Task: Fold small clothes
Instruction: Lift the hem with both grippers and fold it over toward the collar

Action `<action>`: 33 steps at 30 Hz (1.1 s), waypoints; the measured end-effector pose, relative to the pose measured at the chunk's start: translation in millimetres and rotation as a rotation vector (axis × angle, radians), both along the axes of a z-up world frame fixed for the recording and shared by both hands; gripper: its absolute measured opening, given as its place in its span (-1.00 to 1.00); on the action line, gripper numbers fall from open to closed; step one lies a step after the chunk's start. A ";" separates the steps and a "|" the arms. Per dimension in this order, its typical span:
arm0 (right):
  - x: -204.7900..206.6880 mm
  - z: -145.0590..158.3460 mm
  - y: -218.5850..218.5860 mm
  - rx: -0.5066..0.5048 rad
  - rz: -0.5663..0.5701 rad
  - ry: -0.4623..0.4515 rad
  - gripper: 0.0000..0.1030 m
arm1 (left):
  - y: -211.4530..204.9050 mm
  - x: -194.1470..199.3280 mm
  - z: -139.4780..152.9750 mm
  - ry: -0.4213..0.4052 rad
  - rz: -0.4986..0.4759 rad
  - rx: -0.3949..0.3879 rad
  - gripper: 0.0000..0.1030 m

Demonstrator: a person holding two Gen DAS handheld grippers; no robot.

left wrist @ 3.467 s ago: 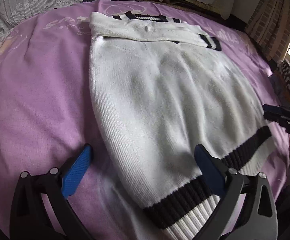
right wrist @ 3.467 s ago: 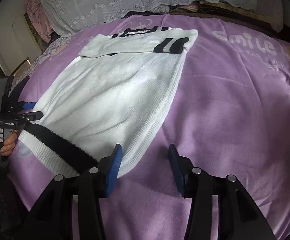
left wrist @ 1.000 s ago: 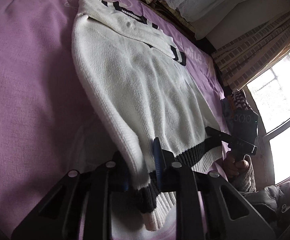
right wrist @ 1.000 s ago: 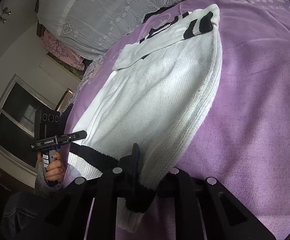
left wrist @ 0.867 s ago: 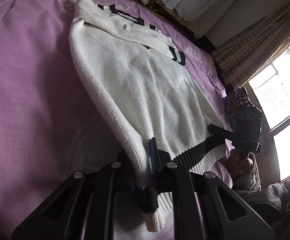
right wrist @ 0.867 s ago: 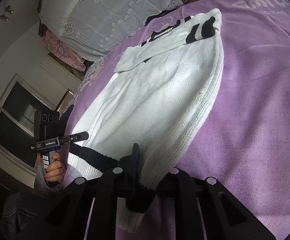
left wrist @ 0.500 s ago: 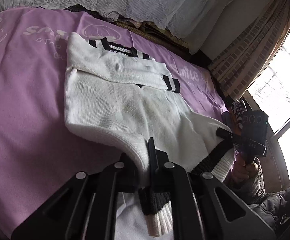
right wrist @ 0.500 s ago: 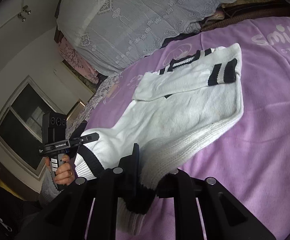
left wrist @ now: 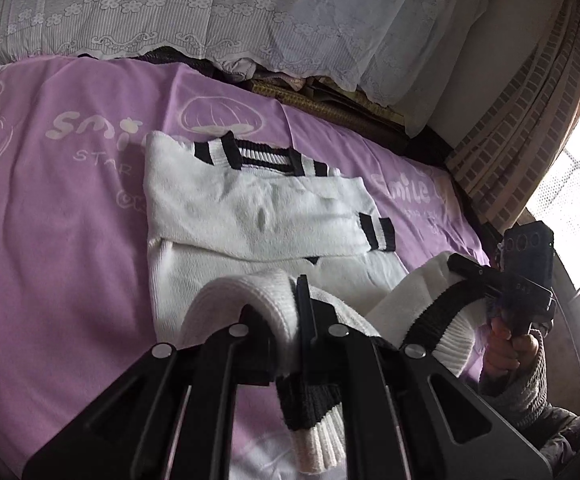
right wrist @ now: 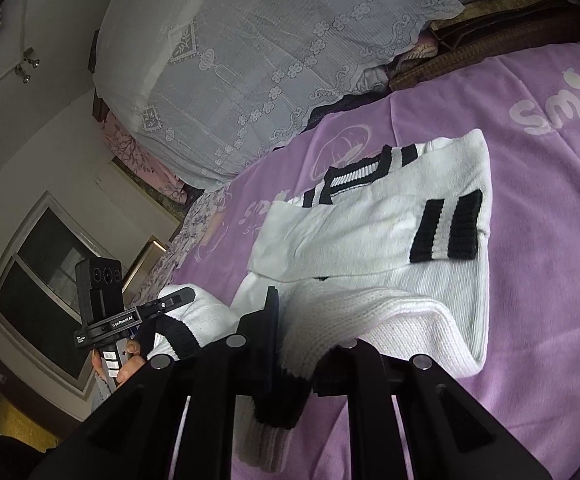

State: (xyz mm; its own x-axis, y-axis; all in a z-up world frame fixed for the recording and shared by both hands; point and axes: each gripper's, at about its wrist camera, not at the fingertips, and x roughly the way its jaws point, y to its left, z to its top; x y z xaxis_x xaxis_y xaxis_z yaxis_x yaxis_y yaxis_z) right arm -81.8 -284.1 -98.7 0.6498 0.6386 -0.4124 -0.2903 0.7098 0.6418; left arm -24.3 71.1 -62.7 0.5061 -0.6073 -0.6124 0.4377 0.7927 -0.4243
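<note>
Folding the white sweater [left wrist: 257, 216] bottom-to-top on the purple bedspread [left wrist: 49, 220]. Left gripper [left wrist: 290, 312] is clamped on one hem corner, right gripper [right wrist: 290, 328] pinched on the other; black hem band [left wrist: 306, 404] hangs below the jaws. Sleeves lie folded across the chest, striped cuff [right wrist: 446, 232] on top, collar [left wrist: 261, 156] at the far end. For a clean fold: carry both corners level and in step toward the collar, keep the hem taut between the grippers so the middle doesn't sag, and don't drag the cuff. Lay the hem just short of the collar, then release both together.
</note>
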 end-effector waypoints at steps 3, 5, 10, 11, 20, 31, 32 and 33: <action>15.0 5.4 -6.0 0.015 -0.023 0.002 -0.74 | -0.8 17.1 9.0 -0.015 0.014 -0.010 -0.86; 24.1 9.2 -9.2 0.016 -0.033 -0.004 -0.74 | -2.6 28.7 12.9 -0.022 0.021 -0.014 -0.86; 51.0 15.3 -18.3 0.039 -0.062 -0.004 -0.74 | -6.9 53.5 18.7 -0.034 0.053 -0.024 -0.86; 55.8 15.6 -19.6 0.043 -0.067 -0.004 -0.74 | -6.7 58.3 19.6 -0.036 0.060 -0.027 -0.86; 96.6 14.5 -28.2 0.062 -0.111 -0.005 -0.74 | -13.0 96.8 25.2 -0.065 0.121 -0.023 -0.86; 153.7 -9.9 -43.9 0.119 -0.167 0.065 -0.74 | -24.6 151.1 9.6 -0.037 0.164 -0.008 -0.86; 158.1 -13.4 -45.1 0.122 -0.172 0.072 -0.74 | -23.9 155.3 5.4 -0.030 0.168 -0.010 -0.86; 162.8 -18.3 -46.5 0.125 -0.178 0.082 -0.74 | -23.8 158.6 0.4 -0.020 0.172 -0.011 -0.86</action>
